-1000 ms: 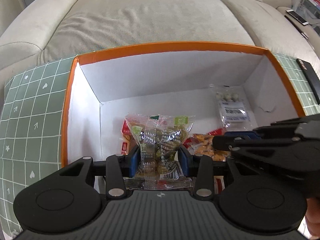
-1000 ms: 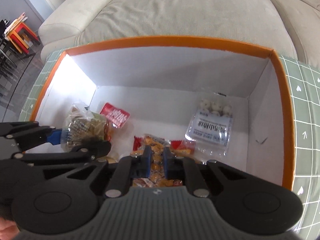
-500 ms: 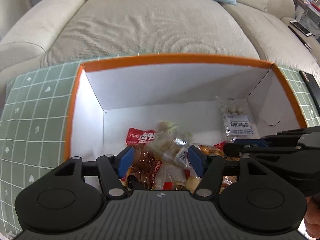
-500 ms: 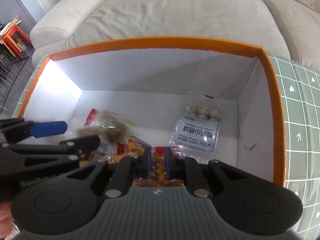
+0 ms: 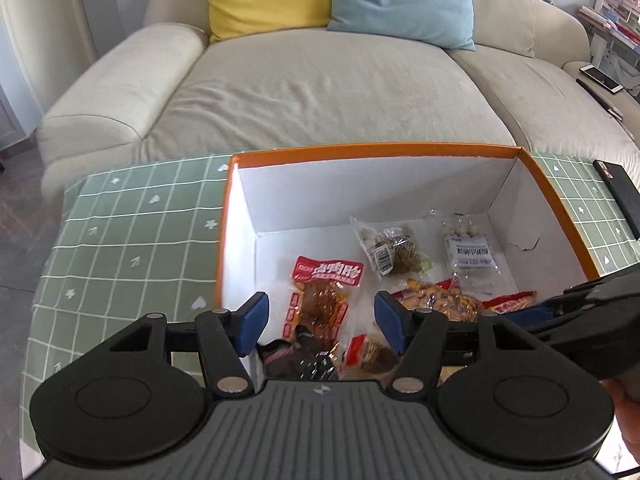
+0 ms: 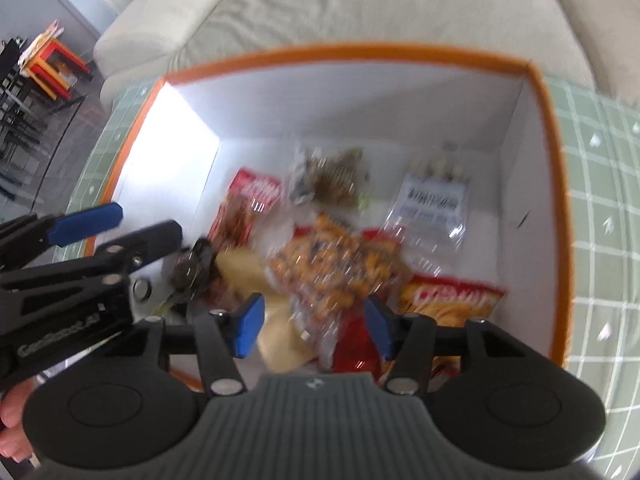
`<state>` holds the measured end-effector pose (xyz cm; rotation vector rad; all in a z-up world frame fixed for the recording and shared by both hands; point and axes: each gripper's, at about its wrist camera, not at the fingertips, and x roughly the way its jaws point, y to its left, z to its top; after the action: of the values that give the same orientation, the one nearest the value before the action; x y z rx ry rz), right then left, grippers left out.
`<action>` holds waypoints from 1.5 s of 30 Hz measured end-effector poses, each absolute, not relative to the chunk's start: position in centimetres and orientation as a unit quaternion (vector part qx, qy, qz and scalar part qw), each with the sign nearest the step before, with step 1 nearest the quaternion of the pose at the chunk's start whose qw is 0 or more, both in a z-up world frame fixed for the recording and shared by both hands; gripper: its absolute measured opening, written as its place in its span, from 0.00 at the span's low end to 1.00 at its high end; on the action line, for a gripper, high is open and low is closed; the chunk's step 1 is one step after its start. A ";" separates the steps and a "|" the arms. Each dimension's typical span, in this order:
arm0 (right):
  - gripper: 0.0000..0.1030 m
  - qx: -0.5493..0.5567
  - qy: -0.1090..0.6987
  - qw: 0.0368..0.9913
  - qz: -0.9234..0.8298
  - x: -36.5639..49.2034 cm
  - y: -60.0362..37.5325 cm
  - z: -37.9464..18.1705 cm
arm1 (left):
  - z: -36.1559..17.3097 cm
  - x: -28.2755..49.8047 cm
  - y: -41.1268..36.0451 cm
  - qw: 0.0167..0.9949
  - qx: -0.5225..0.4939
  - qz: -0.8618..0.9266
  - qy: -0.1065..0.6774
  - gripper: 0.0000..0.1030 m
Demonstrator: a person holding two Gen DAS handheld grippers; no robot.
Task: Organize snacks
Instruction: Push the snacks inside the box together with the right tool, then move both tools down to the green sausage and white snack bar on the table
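Now both grippers hang over the box [image 5: 554, 196], snacks [image 5: 404, 254] lying loose on its floor, centre of frame. Left gripper [image 5: 320, 322] fingers apart and closing slightly, nothing between; right gripper [image 6: 312, 328] fingers opening, w/ the orange pack [image 6: 332, 264] under them, maybe not free yet. Risk: pack snags and lifts out.

Assorted snack packets [image 5: 326, 280] flat inside orange-rimmed white box [image 5: 372, 149]

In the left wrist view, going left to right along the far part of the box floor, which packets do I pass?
Red-labelled packet → clear packet of brown snacks with a barcode → clear packet of white balls with a white label, nearest the right wall of the orange-rimmed box.
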<state>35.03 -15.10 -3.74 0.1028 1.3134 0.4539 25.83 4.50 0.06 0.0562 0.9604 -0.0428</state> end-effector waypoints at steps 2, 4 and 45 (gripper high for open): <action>0.59 0.034 0.614 0.760 0.210 34.6 -14.3 -4.3 | 0.1 25.0 4.5 0.891 0.039 -0.010 0.453 0.69; 0.59 0.023 0.615 0.762 0.202 34.2 -13.6 -4.7 | 0.2 24.4 4.5 0.892 0.049 -0.011 0.449 0.69; 0.55 0.006 0.360 0.918 0.168 18.8 -18.2 1.2 | 0.1 10.7 3.4 0.927 -0.034 -0.038 0.371 0.69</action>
<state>18.81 -18.24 1.17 0.0117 0.7407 0.3448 10.66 3.44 0.07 -0.0688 0.7612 -0.0778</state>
